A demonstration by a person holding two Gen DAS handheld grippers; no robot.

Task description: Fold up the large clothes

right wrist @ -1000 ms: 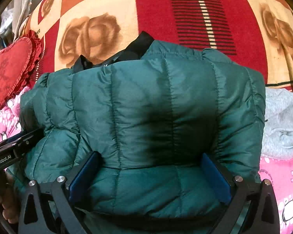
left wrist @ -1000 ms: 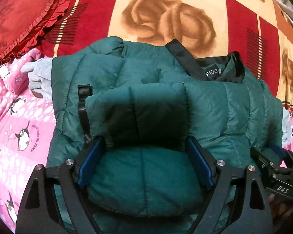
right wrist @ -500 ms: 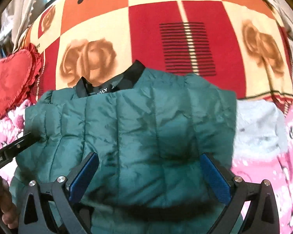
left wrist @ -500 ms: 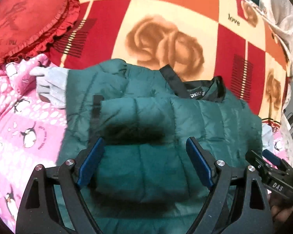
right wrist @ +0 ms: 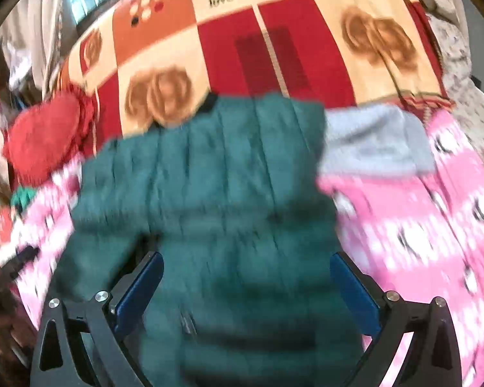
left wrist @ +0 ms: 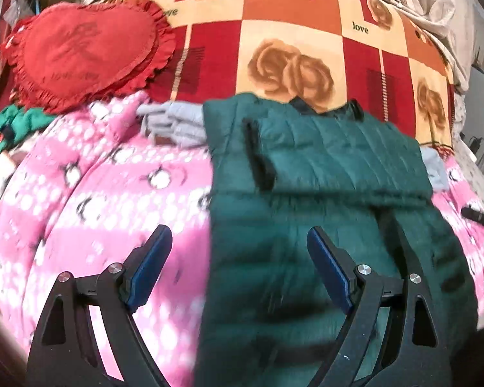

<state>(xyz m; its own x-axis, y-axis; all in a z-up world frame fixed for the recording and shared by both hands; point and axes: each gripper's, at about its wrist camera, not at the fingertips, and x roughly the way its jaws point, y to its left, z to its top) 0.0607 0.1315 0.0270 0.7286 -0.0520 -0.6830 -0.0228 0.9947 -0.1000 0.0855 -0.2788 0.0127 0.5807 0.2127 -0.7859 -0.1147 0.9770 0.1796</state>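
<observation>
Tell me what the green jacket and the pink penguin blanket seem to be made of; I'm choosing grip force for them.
The green jacket looks like a puffy quilted shell, probably smooth synthetic with padding: stitched channels and a slight sheen show. The pink penguin blanket looks like soft matte fleece, fuzzy and printed, though blur leaves this uncertain.

Jacket (left wrist: pixel 322 174) as landmark: lying on penguin blanket (left wrist: pixel 96 193), folded sleeve across its top. Behind it, rose blanket (left wrist: pixel 290 64). Behind and left, heart cushion (left wrist: pixel 84 51). Grey garment (left wrist: pixel 174 124) tucked beneath, showing at left and right (right wrist: pixel 374 138) edges. Collar (left wrist: pixel 301 104) at the far end.
</observation>
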